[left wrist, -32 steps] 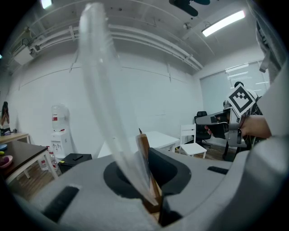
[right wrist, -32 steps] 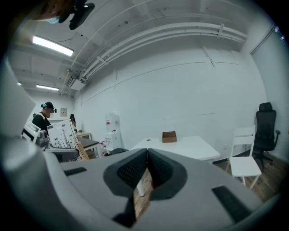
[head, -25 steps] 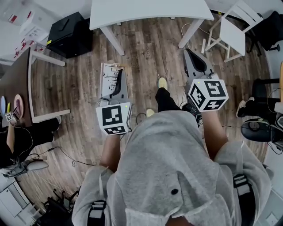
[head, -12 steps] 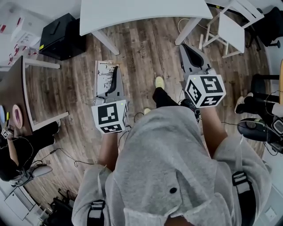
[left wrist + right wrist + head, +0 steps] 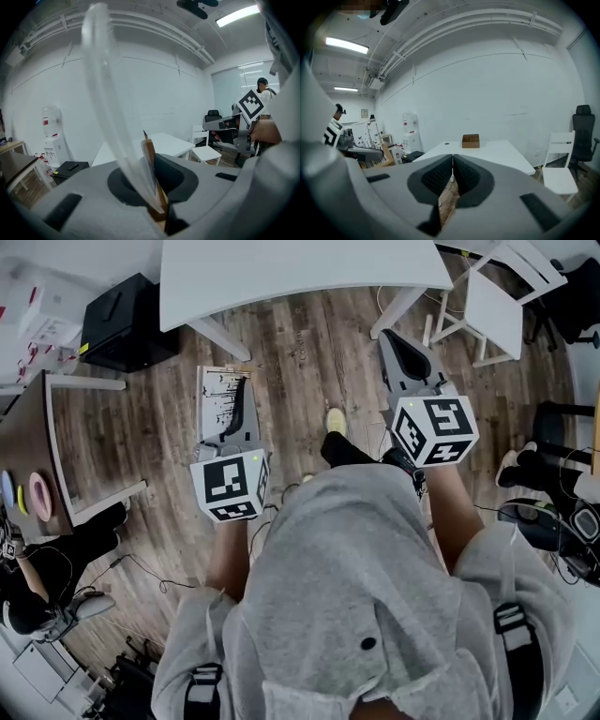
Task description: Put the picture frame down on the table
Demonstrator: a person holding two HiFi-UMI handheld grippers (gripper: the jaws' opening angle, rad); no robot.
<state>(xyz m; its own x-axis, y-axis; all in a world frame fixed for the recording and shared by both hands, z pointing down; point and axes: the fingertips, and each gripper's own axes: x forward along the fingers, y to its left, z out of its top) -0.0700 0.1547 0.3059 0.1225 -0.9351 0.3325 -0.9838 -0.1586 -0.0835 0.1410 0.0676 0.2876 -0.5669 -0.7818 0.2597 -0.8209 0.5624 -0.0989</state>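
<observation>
The picture frame (image 5: 217,401), a white print with black stalks in a thin wooden edge, hangs over the wood floor with my left gripper (image 5: 243,390) shut on its right side. In the left gripper view the frame (image 5: 150,161) stands edge-on, pinched between the jaws of the left gripper (image 5: 158,190). My right gripper (image 5: 395,339) is level with it on the right, shut and empty; its pads meet in the right gripper view (image 5: 452,174). The white table (image 5: 291,273) lies just ahead of both grippers. From the right gripper view the frame (image 5: 370,140) shows at far left.
A small brown box (image 5: 470,140) sits on the white table (image 5: 487,151). A black case (image 5: 127,317) lies on the floor at left, a white chair (image 5: 497,296) at right. A dark table (image 5: 28,442) with coloured rolls and a seated person (image 5: 42,554) are at far left.
Both grippers and the frame have moved forward toward the white table, which now sits closer and larger in the head view. The grip on the frame is unchanged.
</observation>
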